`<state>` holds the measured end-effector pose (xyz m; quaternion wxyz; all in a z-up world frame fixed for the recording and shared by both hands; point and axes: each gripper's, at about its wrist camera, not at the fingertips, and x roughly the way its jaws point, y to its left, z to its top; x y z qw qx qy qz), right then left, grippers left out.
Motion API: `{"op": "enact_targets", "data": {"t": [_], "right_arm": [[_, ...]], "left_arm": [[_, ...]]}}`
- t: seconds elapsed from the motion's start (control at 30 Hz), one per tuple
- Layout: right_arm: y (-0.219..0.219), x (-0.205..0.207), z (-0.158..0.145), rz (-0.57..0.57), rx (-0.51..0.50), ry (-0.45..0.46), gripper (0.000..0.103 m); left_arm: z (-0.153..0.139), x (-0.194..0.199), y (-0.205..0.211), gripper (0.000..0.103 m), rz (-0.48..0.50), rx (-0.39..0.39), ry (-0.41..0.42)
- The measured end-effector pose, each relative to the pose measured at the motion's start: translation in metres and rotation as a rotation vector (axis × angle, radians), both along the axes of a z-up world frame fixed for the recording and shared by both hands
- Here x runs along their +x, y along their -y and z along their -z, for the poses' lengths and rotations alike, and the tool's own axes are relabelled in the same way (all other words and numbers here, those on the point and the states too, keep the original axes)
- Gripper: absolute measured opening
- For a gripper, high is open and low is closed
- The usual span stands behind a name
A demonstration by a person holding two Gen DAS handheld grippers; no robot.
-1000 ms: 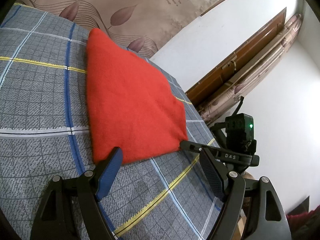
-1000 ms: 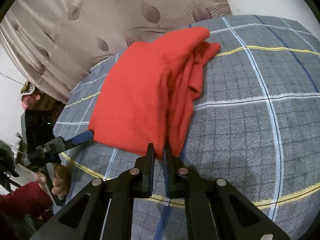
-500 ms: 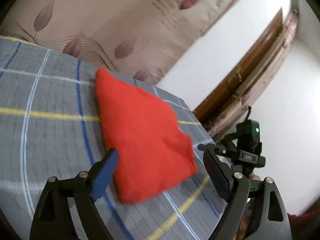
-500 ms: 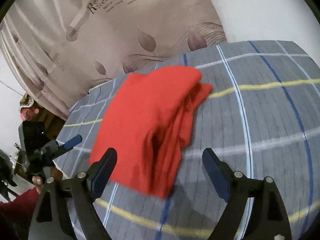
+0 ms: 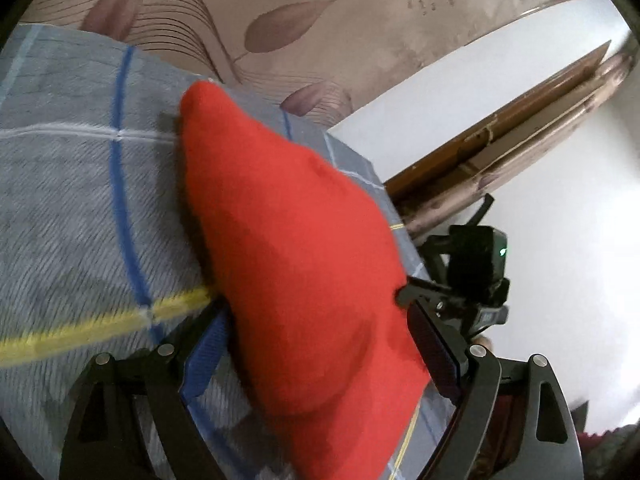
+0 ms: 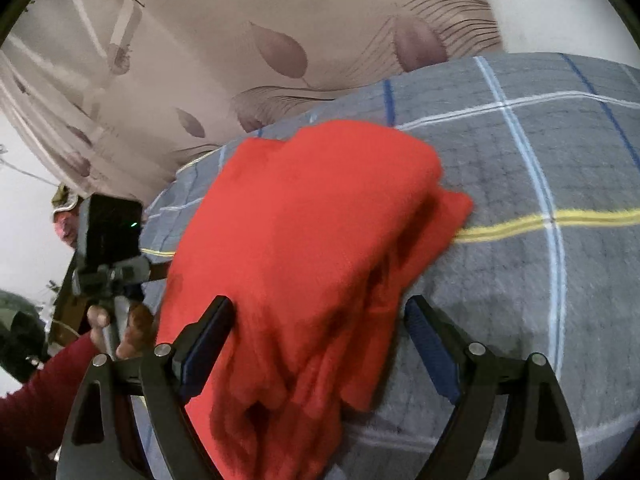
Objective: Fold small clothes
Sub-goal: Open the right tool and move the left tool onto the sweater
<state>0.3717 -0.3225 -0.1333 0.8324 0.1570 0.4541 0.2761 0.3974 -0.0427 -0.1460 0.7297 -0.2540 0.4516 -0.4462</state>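
Red knit cloth filled the gap between both pairs of spread jaws as the left gripper [image 5: 316, 344] and the right gripper [image 6: 316, 332] closed in on the folded garment [image 6: 312, 240] from opposite ends, neither yet clamped on it. A second before, the right gripper had been pinched shut on the garment's near edge and the left had hung wide beside the opposite edge; half a second before, both stood open and drawn back from the cloth. Now each had pushed forward, so that the fabric ran between the blue-padded fingers [image 5: 208, 356] of the left tool and bunched in loose layers between those of the right [image 6: 430, 350]. That suggested one fold had been released and a fresh hold was being taken for another fold, or to lift the bundle away. The garment lay on the grey checked bedspread [image 5: 72, 208], its left-hand end near the bed's edge, where the person's left hand [image 6: 120, 330], in a dark red sleeve, held the other tool, and its far end short of the bed's back edge. Beyond stood the leaf-printed curtain [image 6: 280, 32], a white wall [image 5: 560, 200] and a wooden door frame [image 5: 500, 128]. No container appeared in either view.
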Motion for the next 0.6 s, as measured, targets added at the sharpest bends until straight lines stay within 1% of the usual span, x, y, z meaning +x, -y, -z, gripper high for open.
{"op": "enact_targets", "data": {"t": [0.07,0.17,0.27,0.3,0.33,0.37,0.4,0.43,0.5,0.6], "right_arm": [[-0.002,0.006,0.001,-0.013,0.014,-0.005,0.086],[-0.006,0.015,0.003,-0.035,0.045,-0.013,0.087],[-0.010,0.020,0.005,-0.040,0.074,-0.015,0.086],[-0.011,0.020,0.005,-0.037,0.077,-0.014,0.083],[-0.012,0.021,0.006,-0.034,0.074,-0.017,0.068],[-0.014,0.021,0.008,-0.036,0.071,-0.033,0.057],[-0.014,0.021,0.011,-0.033,0.080,-0.050,0.046],[-0.015,0.020,0.011,-0.026,0.086,-0.051,0.042],[-0.018,0.016,0.009,-0.012,0.086,-0.051,0.037],[-0.027,0.010,0.001,0.021,0.102,-0.035,0.034]], "left_arm": [[0.000,0.008,0.006,0.087,0.026,-0.019,-0.004],[-0.001,0.015,0.014,0.087,0.063,-0.027,-0.004],[-0.001,0.018,0.014,0.087,0.062,-0.045,-0.007],[-0.001,0.017,0.014,0.082,0.048,-0.035,-0.003],[0.000,0.016,0.015,0.070,0.028,-0.005,0.005],[0.002,0.015,0.015,0.063,0.007,0.036,0.013],[0.004,0.012,0.013,0.052,-0.012,0.056,0.005],[0.004,0.013,0.013,0.045,-0.029,0.061,-0.002],[0.002,0.009,0.014,0.040,-0.069,0.104,0.008],[-0.006,-0.003,0.015,0.035,-0.122,0.169,0.049]]}}
